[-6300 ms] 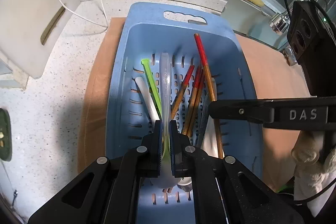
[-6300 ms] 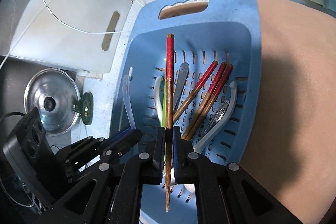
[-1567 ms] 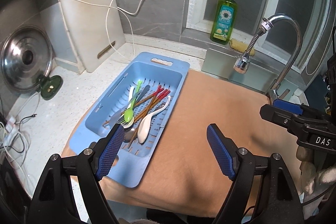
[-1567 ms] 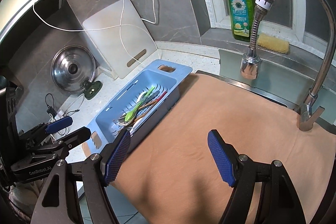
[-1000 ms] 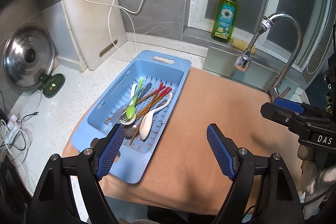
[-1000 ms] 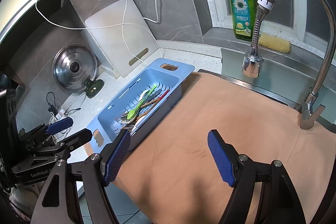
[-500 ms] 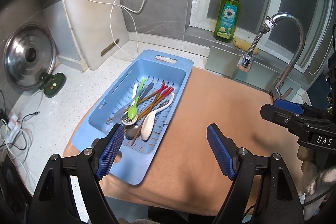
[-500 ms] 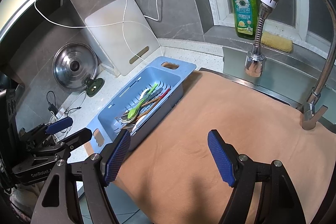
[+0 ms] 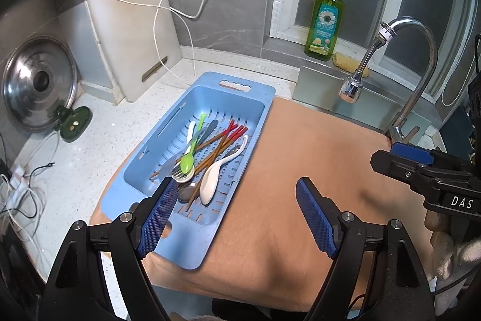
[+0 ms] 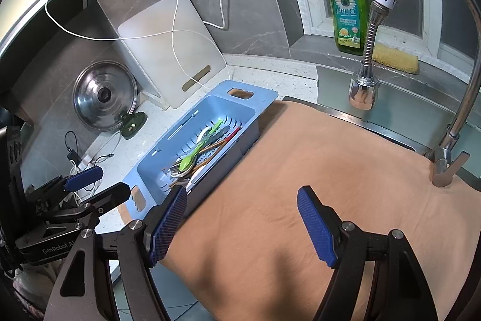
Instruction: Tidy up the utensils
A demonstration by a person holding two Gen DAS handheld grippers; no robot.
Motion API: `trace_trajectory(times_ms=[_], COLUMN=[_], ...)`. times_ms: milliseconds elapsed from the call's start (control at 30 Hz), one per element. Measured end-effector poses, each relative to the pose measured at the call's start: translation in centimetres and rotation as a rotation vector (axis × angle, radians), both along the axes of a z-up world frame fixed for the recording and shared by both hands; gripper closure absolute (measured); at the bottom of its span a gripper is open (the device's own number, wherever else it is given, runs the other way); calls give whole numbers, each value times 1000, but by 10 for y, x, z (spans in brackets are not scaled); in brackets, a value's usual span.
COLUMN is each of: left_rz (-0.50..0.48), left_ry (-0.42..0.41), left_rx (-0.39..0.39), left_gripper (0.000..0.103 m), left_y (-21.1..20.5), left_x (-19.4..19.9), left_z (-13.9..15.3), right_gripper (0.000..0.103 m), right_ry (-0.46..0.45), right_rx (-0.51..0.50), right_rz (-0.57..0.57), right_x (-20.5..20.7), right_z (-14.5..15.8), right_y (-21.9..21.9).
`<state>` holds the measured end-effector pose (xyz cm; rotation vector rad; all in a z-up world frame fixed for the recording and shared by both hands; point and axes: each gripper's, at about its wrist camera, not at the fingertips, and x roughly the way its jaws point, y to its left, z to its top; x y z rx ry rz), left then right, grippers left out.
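Note:
A blue slotted tray [image 9: 237,98] lies at the left edge of an orange cloth [image 9: 300,170]; it also shows in the right wrist view [image 10: 252,101]. In it lie a green spoon [image 9: 188,161], a white spoon [image 9: 210,182], red-tipped wooden chopsticks [image 9: 222,137] and metal utensils [image 9: 186,191]. My left gripper [image 9: 237,215] is open and empty, held above and in front of the tray. My right gripper [image 10: 240,218] is open and empty over the cloth, right of the tray.
A white cutting board [image 9: 132,29] leans on the wall with a white cable [image 9: 162,11] across it. A pot lid [image 9: 39,83] stands at left. A faucet [image 9: 402,71], green soap bottle [image 9: 324,20] and yellow sponge [image 10: 393,57] stand at the back right.
Both grippers held utensils shut over the tray 6.3 s ago; now both are open, empty and drawn back. In the last second the view has only drifted slightly.

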<state>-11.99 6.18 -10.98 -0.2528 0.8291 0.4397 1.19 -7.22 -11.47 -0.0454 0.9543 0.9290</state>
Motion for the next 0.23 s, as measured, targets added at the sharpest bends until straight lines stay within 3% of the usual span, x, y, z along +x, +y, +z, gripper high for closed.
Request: trace_trajectory(times_ms=[233], left_rz=[-31], left_ry=[-32], left_rx=[20], left_gripper=[22], left_y=[-5], left_x=[2], left_z=[2], right_gripper=[31], right_ry=[6], right_rx=[-6], right_rz=[0], right_x=[4], right_z=[-3], right_y=[1])
